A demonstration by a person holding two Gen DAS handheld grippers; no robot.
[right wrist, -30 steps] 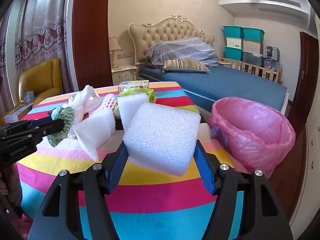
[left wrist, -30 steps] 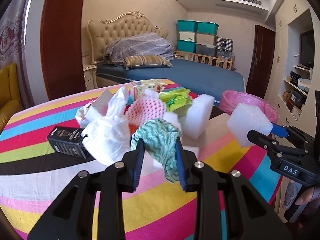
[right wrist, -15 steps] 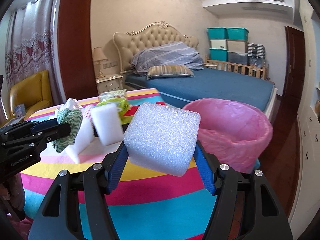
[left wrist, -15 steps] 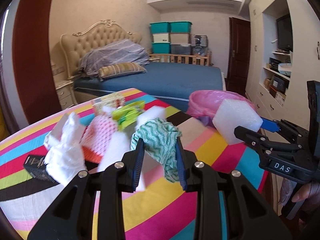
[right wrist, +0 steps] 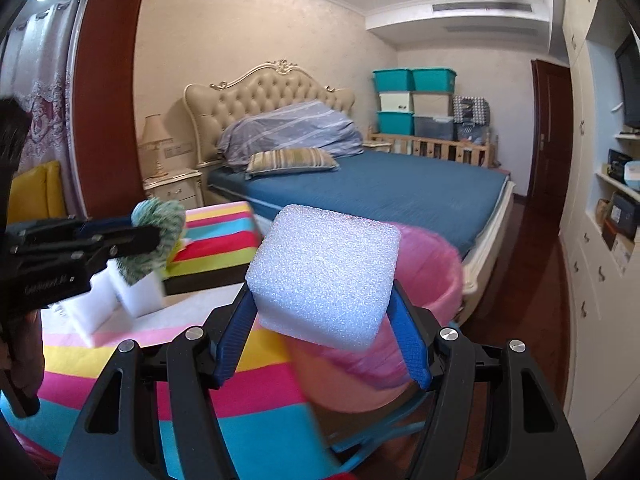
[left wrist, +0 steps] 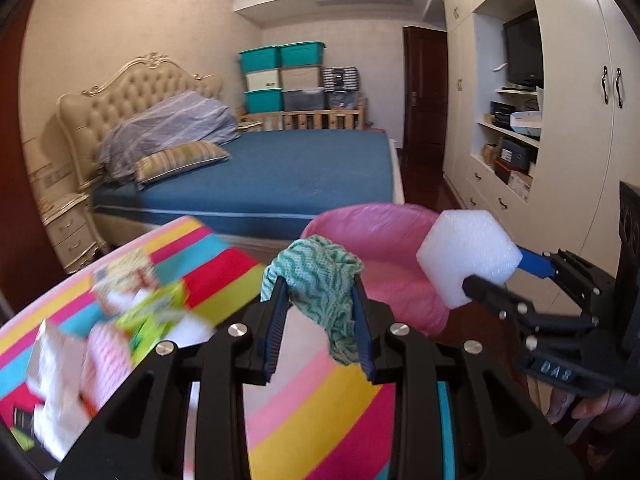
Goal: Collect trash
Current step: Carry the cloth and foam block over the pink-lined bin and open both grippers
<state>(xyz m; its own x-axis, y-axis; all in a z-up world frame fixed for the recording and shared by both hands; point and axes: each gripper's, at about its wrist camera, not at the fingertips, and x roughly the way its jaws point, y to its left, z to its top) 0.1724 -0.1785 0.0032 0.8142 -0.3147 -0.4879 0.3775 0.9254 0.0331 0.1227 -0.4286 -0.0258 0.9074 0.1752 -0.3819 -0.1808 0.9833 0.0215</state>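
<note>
We cannot make out the blurry trash pile [left wrist: 120, 320] on the striped table [left wrist: 320, 420]. The foam block [right wrist: 324, 276] hides part of the pink bin [right wrist: 432, 280]. The edge cuts off the hand [left wrist: 600, 408].

cloth [left wrist: 320, 276]: green-white wavy | foam block [right wrist: 324, 272]: white | bin liner [left wrist: 384, 240]: pink

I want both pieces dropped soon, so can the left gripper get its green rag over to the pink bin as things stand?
Probably yes. The left gripper is shut on the green rag, and the pink bin sits just beyond it, mouth open. Only the right gripper with its foam block crowds one side.
</note>
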